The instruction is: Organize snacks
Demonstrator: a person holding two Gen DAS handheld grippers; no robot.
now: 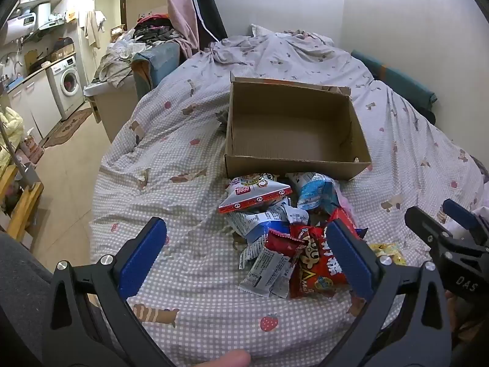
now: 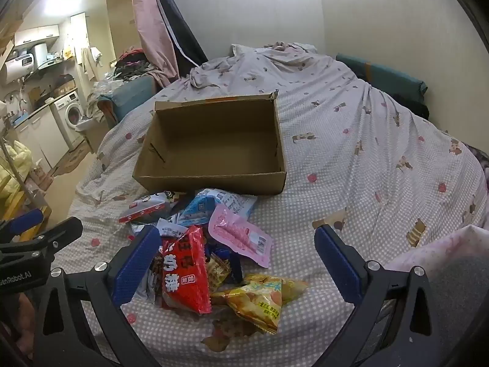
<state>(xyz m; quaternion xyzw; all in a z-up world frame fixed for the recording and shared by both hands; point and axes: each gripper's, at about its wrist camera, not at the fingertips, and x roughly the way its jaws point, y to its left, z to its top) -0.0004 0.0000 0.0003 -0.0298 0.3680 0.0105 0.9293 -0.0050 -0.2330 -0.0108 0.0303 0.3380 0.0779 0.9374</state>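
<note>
Cardboard box lay empty; snack packets were heaped just before it. Both tongs, left and right, gaped wide, unladen; first pickup apparently pending.

An open brown cardboard box sits on a checked bedspread. Crinkled snack packets lie heaped at its six o'clock. The right gripper hangs over them, jaws spread.
</note>
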